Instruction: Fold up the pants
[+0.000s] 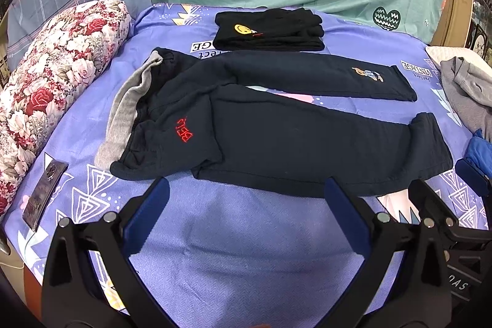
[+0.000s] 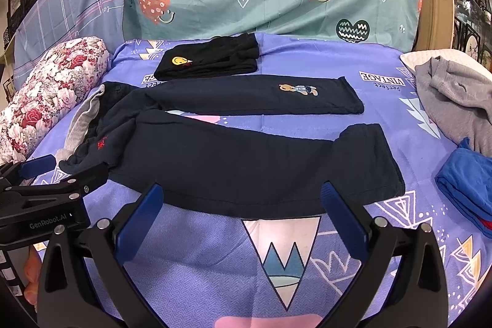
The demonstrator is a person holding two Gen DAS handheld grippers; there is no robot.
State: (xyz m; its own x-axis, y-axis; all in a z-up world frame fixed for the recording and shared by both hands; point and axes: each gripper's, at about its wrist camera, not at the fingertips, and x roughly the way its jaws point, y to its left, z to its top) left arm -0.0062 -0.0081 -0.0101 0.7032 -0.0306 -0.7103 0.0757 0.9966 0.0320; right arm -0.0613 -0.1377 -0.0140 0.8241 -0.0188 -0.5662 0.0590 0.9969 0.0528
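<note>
I see the dark navy pants (image 1: 276, 125) as a thick, matt knit cloth with a faintly ribbed weave, its waistband lining a soft grey fleece (image 1: 129, 109). The red lettering (image 1: 184, 132) near the waist looks stitched. The bed sheet (image 2: 384, 119) under them is a smooth printed cotton, matt, with a fine herringbone texture close up. On the far side, the folded black pants (image 1: 267, 31) look equally matt. At the left, the floral bolster (image 1: 52, 76) is a printed woven cloth. My left hand-held gripper (image 1: 246, 189) and right hand-held gripper (image 2: 243, 195) are matt black plastic with shiny metal rivets (image 2: 103, 224) and smooth blue pads (image 2: 138, 223). The phone (image 1: 44, 194) at the near left has a glossy back.
</note>
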